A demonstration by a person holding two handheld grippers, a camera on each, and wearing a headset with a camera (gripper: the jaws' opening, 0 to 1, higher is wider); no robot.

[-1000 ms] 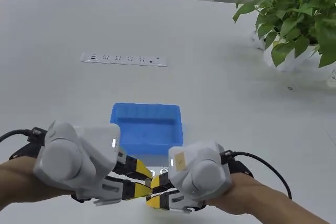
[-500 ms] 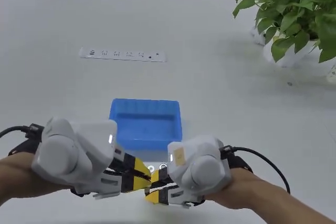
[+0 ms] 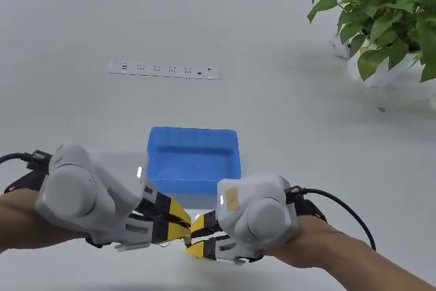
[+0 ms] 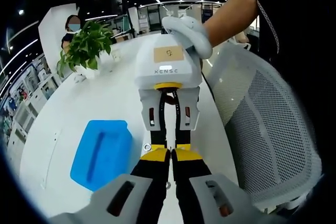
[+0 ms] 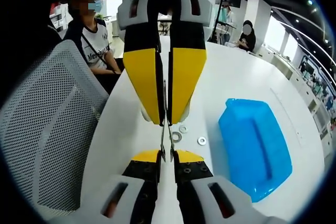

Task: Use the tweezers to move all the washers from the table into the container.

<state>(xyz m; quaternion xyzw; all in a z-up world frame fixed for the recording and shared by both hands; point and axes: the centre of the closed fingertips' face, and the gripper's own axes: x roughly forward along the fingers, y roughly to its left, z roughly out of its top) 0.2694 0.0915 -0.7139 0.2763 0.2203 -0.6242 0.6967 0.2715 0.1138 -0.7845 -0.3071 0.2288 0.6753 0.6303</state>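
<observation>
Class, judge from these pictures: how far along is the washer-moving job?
Done: nothing yet, as far as the pictures show; the blue container looks empty. In hand: the left gripper and right gripper are both shut on the tweezers. Left: three washers lie on the table beside the container, all to be moved.

Bright even ceiling light, soft faint shadows, sharp focus, fisheye bending at edges

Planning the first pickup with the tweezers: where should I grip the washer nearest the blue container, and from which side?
Probably pinch the washer across its ring, one tweezers tip in the hole, one outside, coming from above: it lies flat on the table, leaving no edge to clamp.
</observation>
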